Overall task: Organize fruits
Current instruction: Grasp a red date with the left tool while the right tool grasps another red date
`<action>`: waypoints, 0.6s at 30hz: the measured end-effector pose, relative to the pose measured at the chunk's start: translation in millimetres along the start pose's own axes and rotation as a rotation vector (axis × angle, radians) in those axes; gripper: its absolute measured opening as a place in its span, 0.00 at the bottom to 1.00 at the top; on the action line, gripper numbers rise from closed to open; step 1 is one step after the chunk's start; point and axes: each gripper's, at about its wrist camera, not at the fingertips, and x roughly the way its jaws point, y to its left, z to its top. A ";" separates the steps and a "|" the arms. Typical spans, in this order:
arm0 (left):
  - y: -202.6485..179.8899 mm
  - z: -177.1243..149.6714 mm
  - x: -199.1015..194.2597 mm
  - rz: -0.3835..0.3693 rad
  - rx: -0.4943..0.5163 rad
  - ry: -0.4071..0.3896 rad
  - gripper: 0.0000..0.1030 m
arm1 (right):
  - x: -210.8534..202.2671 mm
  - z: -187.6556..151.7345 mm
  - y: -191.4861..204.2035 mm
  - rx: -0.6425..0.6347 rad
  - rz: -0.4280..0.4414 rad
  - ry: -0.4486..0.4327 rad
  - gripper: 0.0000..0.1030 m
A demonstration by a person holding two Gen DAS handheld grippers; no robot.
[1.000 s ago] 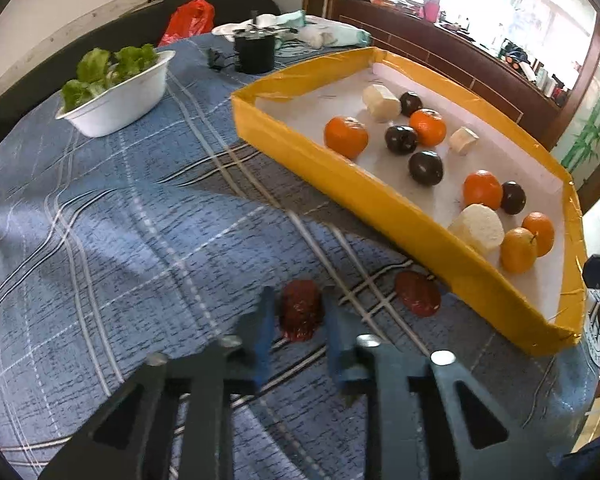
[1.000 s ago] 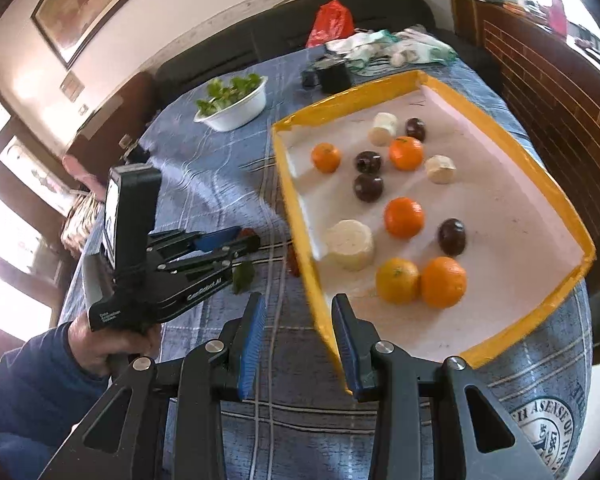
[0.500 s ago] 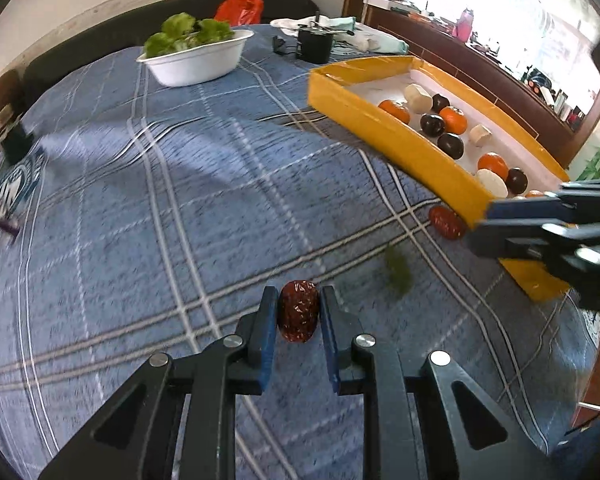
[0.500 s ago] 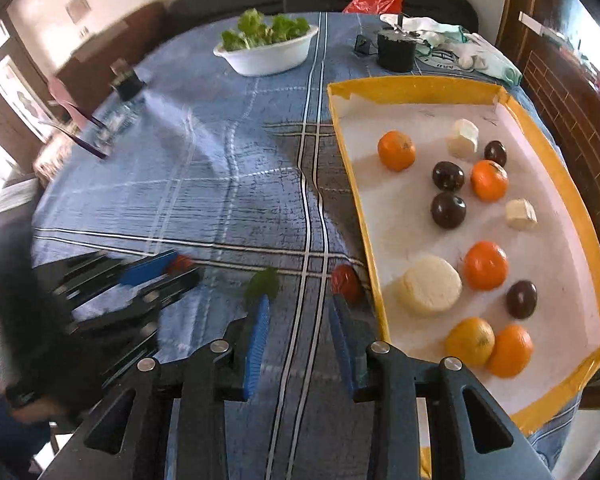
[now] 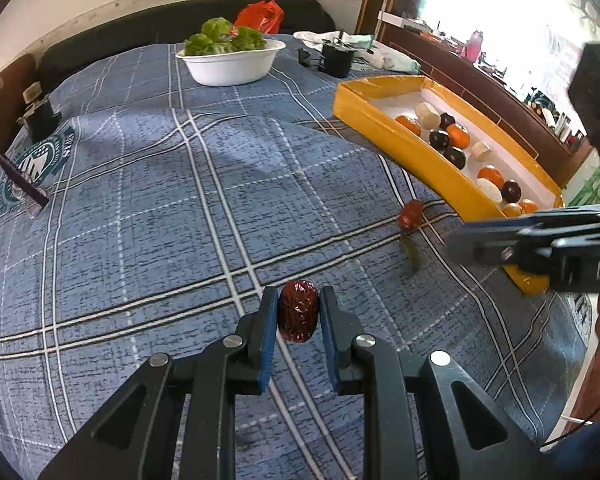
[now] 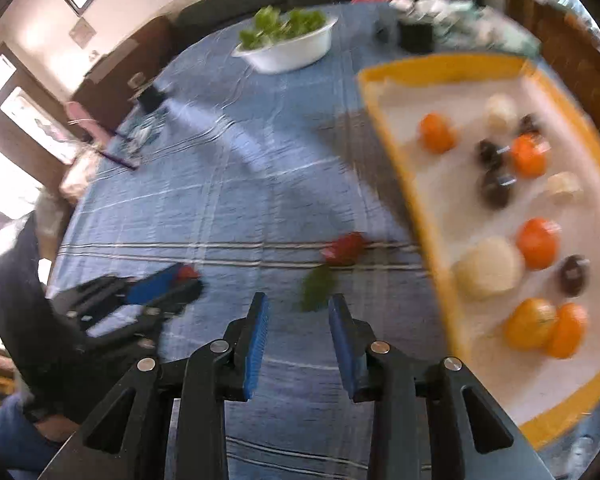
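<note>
Two containers stand on the desk (image 5: 148, 216), which is covered in a blue plaid cloth. The yellow tray (image 5: 400, 148) sits toward the right side and holds a scatter of fruit on its white floor: several oranges (image 6: 538, 242), a few dark plums (image 6: 494, 188) and pale peeled pieces (image 6: 490, 268), lying singly or in loose pairs; the right wrist view is blurred, so an exact count is unsure. The white bowl (image 5: 232, 66) at the far side of the desk is filled with green leafy vegetables (image 5: 222, 38).

The left gripper (image 5: 298, 314) is closed on a red date (image 5: 299, 316), its blue pads pressing the wrinkled fruit from both sides, raised above the cloth. A second red date (image 5: 410, 216) lies on the cloth just beside the outer wall of the yellow tray, with a small green leaf (image 5: 412, 254) near it.

The right gripper (image 6: 298, 316) is spread moderately wide and holds nothing; it hangs over the cloth with the green leaf showing just beyond its fingertips and the second red date a little farther on. A red bag (image 5: 260, 16) and a black cup (image 5: 336, 58) sit at the far edge.
</note>
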 end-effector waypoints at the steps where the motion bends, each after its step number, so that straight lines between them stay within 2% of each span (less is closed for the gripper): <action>1: 1.3 0.2 -0.2 -0.001 -0.003 -0.001 0.19 | -3.5 -0.4 -6.1 0.018 -0.022 -0.009 0.33; 5: 6.8 -2.2 -0.6 -0.009 -0.009 0.000 0.19 | -5.4 -4.3 -17.5 0.066 -0.034 -0.006 0.33; 9: 10.0 -5.2 0.0 -0.013 -0.003 0.006 0.19 | 1.5 2.3 -12.9 0.108 0.011 -0.019 0.33; 18: 28.3 -14.5 -8.7 -0.001 0.007 0.023 0.19 | 33.2 29.3 -22.6 0.380 0.065 -0.029 0.33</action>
